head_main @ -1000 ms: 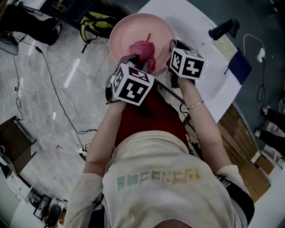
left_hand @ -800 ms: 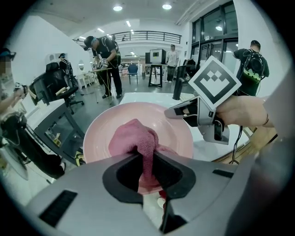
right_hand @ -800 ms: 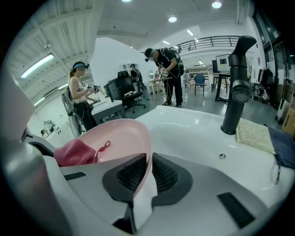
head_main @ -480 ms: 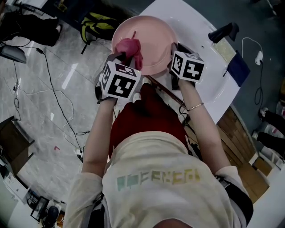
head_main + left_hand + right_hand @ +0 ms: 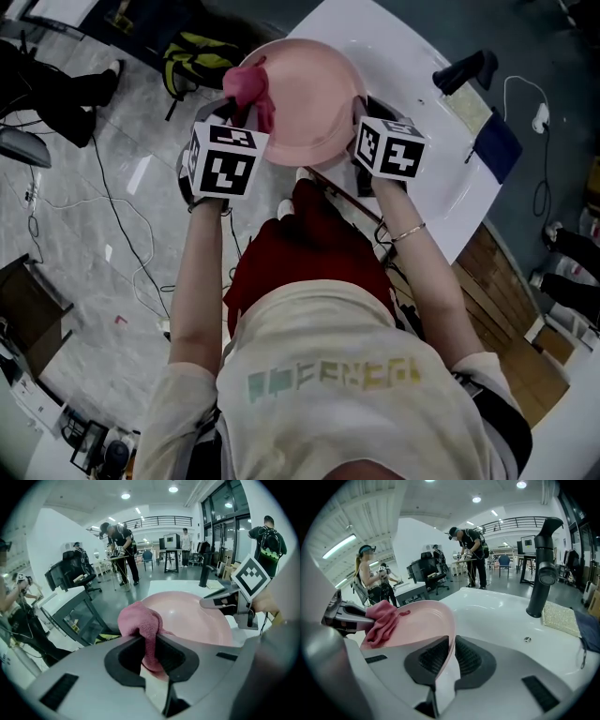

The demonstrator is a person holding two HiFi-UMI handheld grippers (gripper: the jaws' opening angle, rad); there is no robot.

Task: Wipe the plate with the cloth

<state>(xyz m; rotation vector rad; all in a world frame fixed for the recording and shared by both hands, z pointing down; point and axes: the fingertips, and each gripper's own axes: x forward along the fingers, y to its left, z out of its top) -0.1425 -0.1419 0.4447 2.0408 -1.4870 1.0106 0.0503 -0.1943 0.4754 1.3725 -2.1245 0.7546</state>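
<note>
Right claw (image 5: 451,654) is pinched shut on the near rim of the pink plate (image 5: 417,620), holding it tilted, clear of the white worktop (image 5: 501,613). Left claw (image 5: 149,641) is clamped on the pink cloth (image 5: 139,619), which lies bunched against the plate's far-left edge.

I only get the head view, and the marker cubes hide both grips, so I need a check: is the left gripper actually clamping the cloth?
Observer: Yes. In the left gripper view, the left gripper has its tongs shut on the pink cloth, which bunches up above them.
Operator: And how is the plate held?
Observer: The right gripper has its tongs shut on the rim of the pink plate, which runs edge-on between them.
</note>
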